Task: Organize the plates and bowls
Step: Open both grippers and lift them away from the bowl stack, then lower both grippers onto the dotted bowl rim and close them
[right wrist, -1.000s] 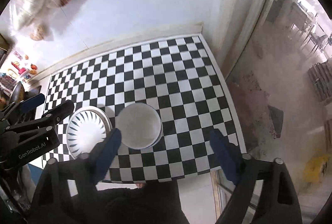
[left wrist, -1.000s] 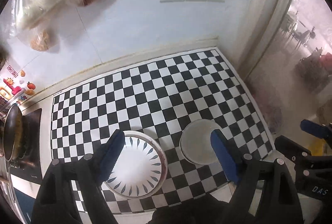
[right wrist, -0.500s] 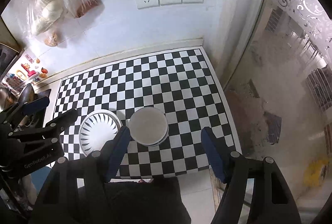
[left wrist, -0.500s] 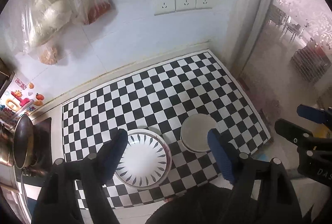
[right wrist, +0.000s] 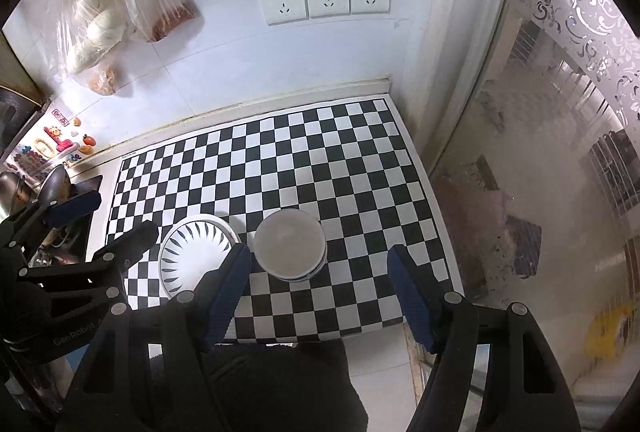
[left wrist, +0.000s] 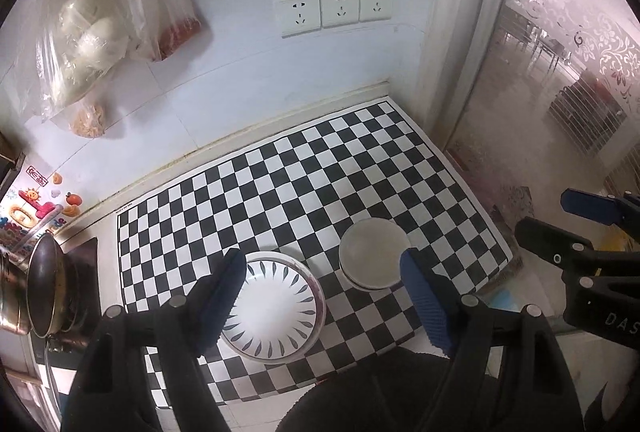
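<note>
Black-and-white checkered mat (left wrist: pixel 304 188) covers the table. On it, at 7 o'clock, sits a leaf-patterned plate (left wrist: pixel 276 306); just beside it at 3 o'clock stands a stack of plain white bowls (left wrist: pixel 374 259). The left tool (left wrist: pixel 324 302) hangs above, spread wide, gripping nothing. The right tool (right wrist: pixel 320 298) likewise gapes wide, unladen.

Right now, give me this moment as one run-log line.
left hand-held gripper: open, empty | right hand-held gripper: open, empty | patterned plate and plain white bowls: side by side, apart, on checkered mat
</note>
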{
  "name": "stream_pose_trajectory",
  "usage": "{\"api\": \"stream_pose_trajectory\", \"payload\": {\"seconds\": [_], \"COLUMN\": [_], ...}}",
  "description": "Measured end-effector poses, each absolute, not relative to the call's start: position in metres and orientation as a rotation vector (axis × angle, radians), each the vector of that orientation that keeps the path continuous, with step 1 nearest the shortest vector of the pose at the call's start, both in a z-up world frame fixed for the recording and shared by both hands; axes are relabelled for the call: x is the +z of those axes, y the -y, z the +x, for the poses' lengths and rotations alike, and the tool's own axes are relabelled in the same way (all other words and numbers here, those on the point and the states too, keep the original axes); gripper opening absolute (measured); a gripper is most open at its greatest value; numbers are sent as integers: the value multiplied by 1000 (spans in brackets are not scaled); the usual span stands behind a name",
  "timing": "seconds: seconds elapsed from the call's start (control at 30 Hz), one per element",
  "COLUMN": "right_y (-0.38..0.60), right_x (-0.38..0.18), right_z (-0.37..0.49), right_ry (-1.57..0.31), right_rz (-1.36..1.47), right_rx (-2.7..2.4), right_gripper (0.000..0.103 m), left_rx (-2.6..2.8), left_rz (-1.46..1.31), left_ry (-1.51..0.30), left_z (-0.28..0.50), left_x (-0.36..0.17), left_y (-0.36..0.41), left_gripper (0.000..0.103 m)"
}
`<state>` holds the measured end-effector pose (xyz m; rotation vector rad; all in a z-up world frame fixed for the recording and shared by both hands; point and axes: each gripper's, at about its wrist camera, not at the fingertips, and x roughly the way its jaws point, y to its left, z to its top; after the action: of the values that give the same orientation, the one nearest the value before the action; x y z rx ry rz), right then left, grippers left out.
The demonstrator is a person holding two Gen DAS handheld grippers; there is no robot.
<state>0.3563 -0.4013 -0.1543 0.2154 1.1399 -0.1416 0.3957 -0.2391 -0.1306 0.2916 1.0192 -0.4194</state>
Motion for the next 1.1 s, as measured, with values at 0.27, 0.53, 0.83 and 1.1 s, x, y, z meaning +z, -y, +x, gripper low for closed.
{"api": "stream_pose_trajectory", "payload": {"seconds": [0.27,0.53,0.83,1.1], "right_y": [400,403,417,432], "right_x": [-167,-194,-245,-319], "right_z": [365,378,401,426], "right_ry": [-1165,-1216,-1284,-1394], "right_rz": [235,263,321,404], "right_rx": [-138,-143,-151,-138], "right_gripper": [73,73,73,73], "left_rx": [-421,-420,-425,-416], "left_rz": [276,261,268,227], "left_ry": [-1058,-1138,-1233,-1376], "left_z": [406,422,452,493], "left_x": [-143,-173,-215,-284], "left_y": [238,240,251,261], "left_gripper": [78,78,78,78]}}
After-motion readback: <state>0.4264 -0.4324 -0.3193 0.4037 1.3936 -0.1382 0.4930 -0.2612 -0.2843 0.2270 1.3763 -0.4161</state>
